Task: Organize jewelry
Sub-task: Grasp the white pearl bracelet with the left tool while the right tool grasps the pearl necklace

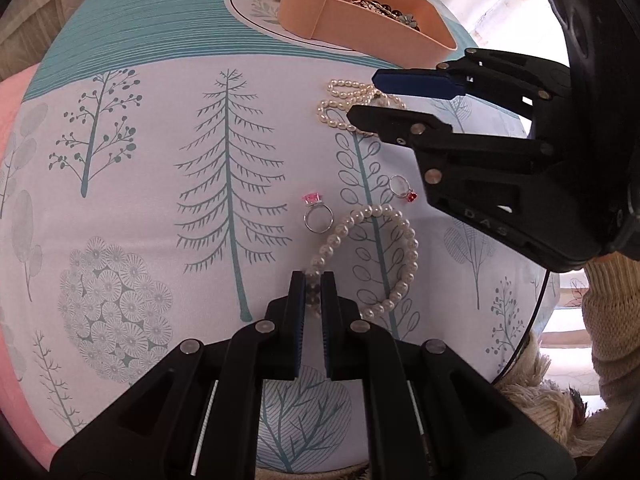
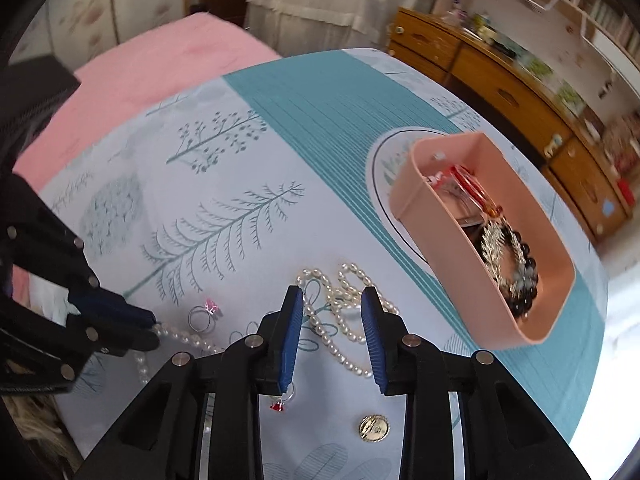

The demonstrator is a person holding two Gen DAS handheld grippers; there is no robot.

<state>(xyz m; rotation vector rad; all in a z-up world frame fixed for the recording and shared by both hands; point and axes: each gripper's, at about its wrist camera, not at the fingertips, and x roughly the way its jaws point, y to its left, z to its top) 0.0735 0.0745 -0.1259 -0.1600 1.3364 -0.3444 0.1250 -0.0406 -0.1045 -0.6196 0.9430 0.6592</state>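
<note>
A pearl bracelet point(image 1: 366, 258) lies in an open loop on the tree-print tablecloth point(image 1: 160, 160), and my left tongs point(image 1: 314, 292) are pinched shut on its near end, beads showing between the pads. The loop runs away from me toward the right. A long pearl necklace point(image 2: 344, 316) lies heaped farther along, directly under my right tongs point(image 2: 332, 336), which hang part open with nothing gripped; the strand's tangle sits between the two fingers, so that hand is the nearer one for it. The pink tray point(image 2: 532, 322), already holding dark beads and red cord, stands beyond the necklace to the right. A pink-stone ring point(image 1: 316, 210), a red-stone ring point(image 1: 402, 188) and a gold round piece point(image 2: 374, 428) lie loose nearby. Past the table are a pink bed and wooden drawers.
</note>
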